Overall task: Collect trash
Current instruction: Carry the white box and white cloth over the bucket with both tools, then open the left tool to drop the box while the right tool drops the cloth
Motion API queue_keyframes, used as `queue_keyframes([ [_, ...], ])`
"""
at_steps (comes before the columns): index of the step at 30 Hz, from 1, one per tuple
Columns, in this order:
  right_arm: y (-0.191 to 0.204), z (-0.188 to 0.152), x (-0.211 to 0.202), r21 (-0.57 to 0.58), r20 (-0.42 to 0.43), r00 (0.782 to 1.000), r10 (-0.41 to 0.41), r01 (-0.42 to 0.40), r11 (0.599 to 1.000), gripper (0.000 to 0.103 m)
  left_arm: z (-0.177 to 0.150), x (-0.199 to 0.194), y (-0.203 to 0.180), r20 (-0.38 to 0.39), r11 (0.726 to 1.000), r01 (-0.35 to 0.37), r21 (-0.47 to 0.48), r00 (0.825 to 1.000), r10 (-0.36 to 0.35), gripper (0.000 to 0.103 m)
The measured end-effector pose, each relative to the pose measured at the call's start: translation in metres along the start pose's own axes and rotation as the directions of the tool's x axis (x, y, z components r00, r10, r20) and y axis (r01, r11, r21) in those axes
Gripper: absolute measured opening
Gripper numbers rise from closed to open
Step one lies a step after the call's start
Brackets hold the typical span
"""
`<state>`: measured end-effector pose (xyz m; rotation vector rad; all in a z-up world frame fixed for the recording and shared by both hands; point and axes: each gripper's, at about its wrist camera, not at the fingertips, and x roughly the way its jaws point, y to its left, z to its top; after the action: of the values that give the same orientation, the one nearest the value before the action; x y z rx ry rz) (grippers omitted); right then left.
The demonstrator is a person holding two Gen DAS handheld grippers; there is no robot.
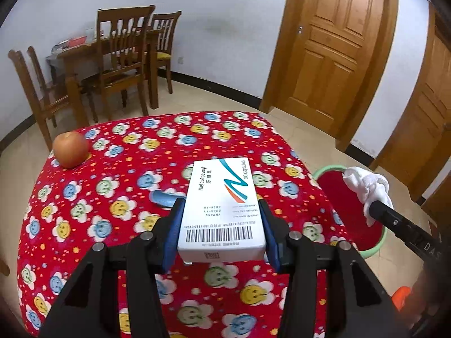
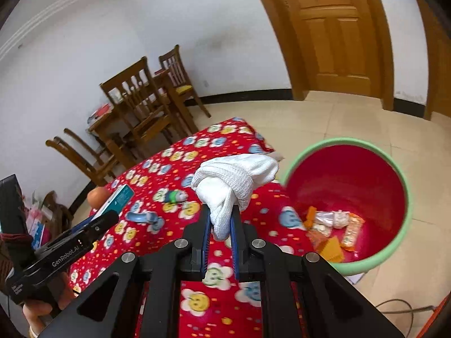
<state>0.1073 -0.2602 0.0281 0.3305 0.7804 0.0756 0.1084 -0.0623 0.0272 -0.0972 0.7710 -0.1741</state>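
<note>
My left gripper (image 1: pixel 222 211) is shut on a white medicine box (image 1: pixel 222 211) with a barcode, held above the red flowered tablecloth (image 1: pixel 118 169). The box also shows at the left of the right wrist view as a white and teal medicine box (image 2: pixel 117 198). My right gripper (image 2: pixel 221 214) is shut on a knotted white cloth (image 2: pixel 234 180), held above the table's right edge near the bin. The same white cloth (image 1: pixel 365 186) hangs over the bin in the left wrist view. The green-rimmed red bin (image 2: pixel 349 191) stands on the floor at the right and holds several wrappers (image 2: pixel 335 225).
An apple (image 1: pixel 71 149) sits at the table's far left corner. A small blue object (image 1: pixel 165 197) lies on the cloth, with a little green and blue toy (image 2: pixel 174 196) beyond it. Wooden chairs and a dining table (image 1: pixel 118 56) stand behind; wooden doors (image 1: pixel 332 42) at the right.
</note>
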Motion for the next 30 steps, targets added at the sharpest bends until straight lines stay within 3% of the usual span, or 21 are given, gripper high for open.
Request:
queue_keyframes([
  [26,-0.107,-0.007,0.027,0.135,-0.112,0.982,-0.152,0.166,0.977,0.016,-0.002,0.065,-0.119,-0.108,0.971,0.164,0.173,0.983,-0.147,0.050],
  [30,-0.118,-0.007,0.029,0.154,-0.123,0.981,-0.153,0.172,0.973,0.025,0.000,0.074,-0.133,-0.118,0.965,0.181,0.190,0.980,-0.160,0.050],
])
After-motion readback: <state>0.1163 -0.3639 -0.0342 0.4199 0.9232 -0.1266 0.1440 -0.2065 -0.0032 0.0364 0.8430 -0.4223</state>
